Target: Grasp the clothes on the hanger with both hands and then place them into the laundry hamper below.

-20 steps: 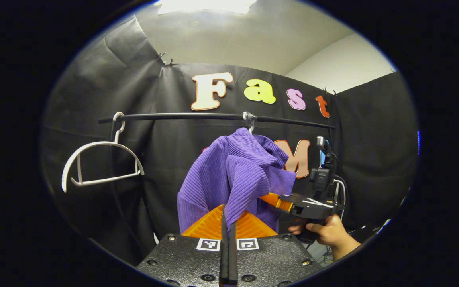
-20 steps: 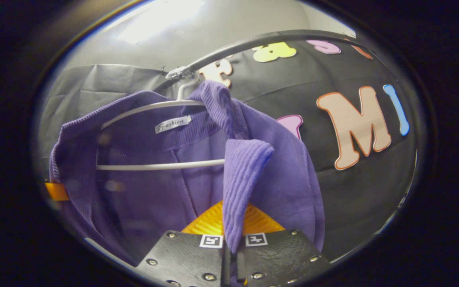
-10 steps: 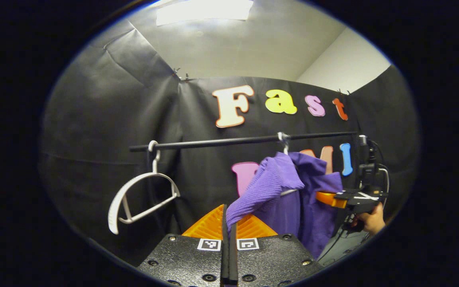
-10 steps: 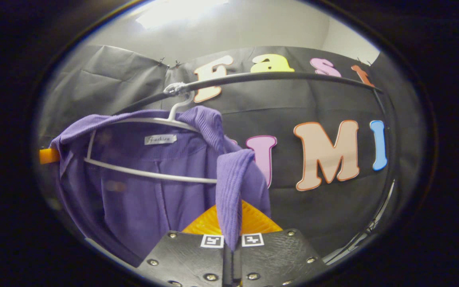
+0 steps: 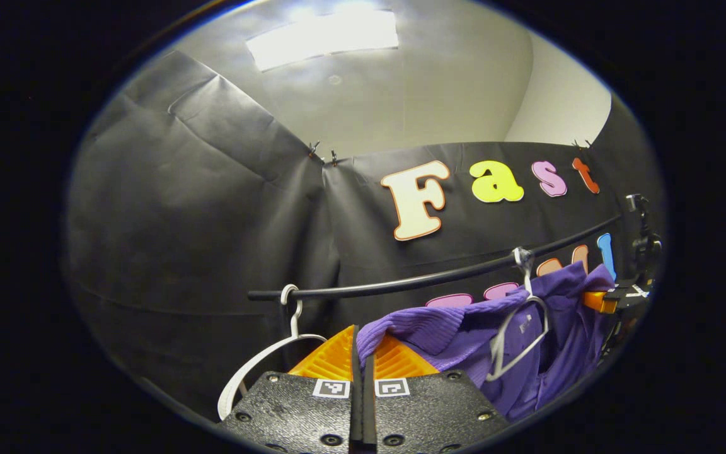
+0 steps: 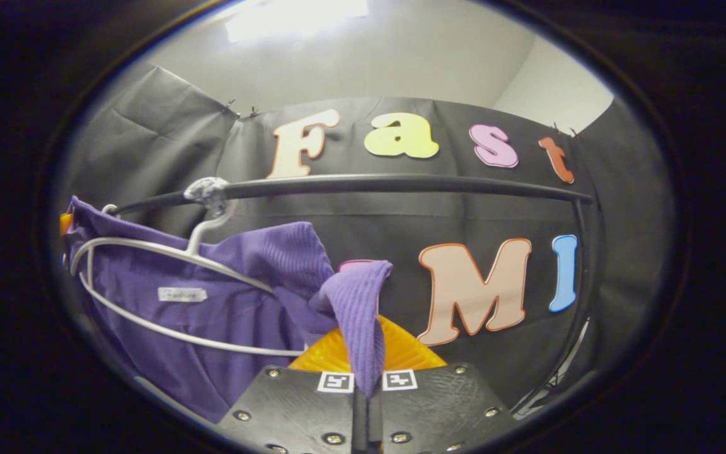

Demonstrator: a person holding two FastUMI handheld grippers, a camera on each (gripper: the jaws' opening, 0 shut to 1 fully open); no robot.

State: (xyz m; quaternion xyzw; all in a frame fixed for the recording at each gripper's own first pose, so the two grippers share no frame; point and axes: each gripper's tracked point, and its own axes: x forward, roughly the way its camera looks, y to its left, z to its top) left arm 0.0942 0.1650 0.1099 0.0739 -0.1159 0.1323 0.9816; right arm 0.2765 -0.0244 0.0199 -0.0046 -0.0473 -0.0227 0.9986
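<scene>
Left gripper (image 5: 362,378): I am holding it with its two fingers pressed together on a ribbed fold of the purple garment (image 5: 464,334); the fabric is running from my fingertips away to the right.
Right gripper (image 6: 363,384): I am keeping its fingers clamped on another ribbed edge of the same garment, which is rising straight out of the fingertips and folding over just above them. In the left gripper view this gripper (image 5: 615,301) is showing at the far right, touching the cloth.
Purple garment: it is stretching between my two grippers, hanging below the black rail (image 6: 401,184) and draping around the white hanger (image 6: 149,284); most of the cloth is lying left of my right gripper.
White hanger: its hook is sitting on the rail; the garment is partly off its shoulders, with the neck label (image 6: 182,294) facing out.
Empty hanger (image 5: 262,362): it is hanging on the rail's left end, just beside my left gripper.
</scene>
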